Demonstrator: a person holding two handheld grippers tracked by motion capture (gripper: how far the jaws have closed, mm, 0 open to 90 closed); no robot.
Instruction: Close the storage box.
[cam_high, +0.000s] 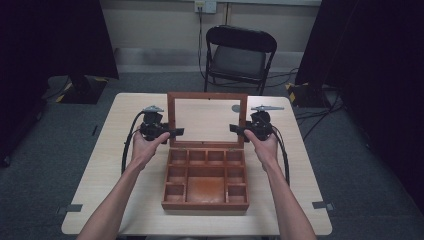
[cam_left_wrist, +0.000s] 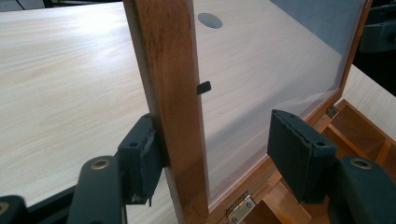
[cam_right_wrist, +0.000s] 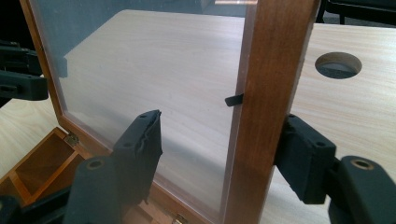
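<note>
High view showed the wooden box (cam_high: 205, 182) in the middle of the table (cam_high: 125, 150), with its glass lid (cam_high: 207, 121) standing straight up at the back. The left gripper (cam_high: 172, 132) was at the lid's left post and the right gripper (cam_high: 236, 129) at its right post. Each had wide jaws around its post, with one pad touching the wood and the other clear.
</note>
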